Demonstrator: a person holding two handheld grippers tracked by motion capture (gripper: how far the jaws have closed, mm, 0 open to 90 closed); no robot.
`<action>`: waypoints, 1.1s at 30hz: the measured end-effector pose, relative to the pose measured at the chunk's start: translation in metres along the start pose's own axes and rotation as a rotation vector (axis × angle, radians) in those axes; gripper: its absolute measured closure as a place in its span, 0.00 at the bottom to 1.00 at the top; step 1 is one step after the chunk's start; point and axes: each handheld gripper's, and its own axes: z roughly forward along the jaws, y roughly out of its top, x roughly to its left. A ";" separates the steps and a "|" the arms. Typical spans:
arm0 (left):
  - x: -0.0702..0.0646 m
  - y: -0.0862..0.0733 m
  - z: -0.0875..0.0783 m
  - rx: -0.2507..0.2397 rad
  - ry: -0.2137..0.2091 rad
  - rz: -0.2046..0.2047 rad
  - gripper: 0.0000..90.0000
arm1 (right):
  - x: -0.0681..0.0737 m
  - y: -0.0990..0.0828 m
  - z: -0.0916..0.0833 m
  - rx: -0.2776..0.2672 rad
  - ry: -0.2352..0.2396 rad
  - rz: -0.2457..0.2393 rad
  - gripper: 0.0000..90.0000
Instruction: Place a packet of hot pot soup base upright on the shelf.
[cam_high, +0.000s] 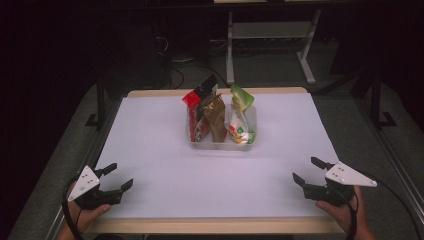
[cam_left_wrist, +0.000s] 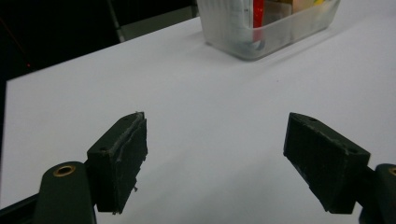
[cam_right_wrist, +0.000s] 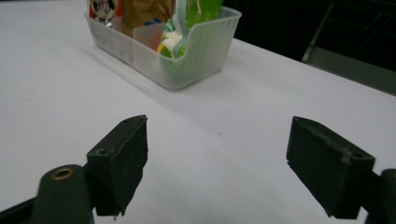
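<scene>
At table's near corners, left claw (cam_high: 116, 176) and right claw (cam_high: 306, 171) agape, empty, bin (cam_high: 222, 145) packets' labels unreadable.

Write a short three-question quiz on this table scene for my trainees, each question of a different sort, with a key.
1. True or false: the left gripper is shut on a packet.
2. Multiple choice: the snack packets stand in A) a clear plastic bin, B) a cardboard box, C) a metal tray.
3. Fill in: the packet at the bin's right end, nearest the right gripper, is mostly ____.

Key
1. False: both grippers are open, holding nothing, near the table's front edge.
2. A.
3. Green: the green packet stands beside a brown packet and a red packet.
</scene>
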 end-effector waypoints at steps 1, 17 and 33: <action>0.000 -0.003 0.001 0.008 -0.001 0.001 0.23 | 0.000 -0.002 -0.001 -0.005 -0.013 0.003 0.21; 0.007 -0.014 -0.011 -0.011 0.046 -0.072 0.23 | 0.000 -0.018 0.001 0.029 -0.090 0.009 0.21; 0.004 -0.013 -0.002 0.032 0.029 -0.056 0.19 | 0.001 -0.017 0.002 0.031 -0.095 0.016 0.21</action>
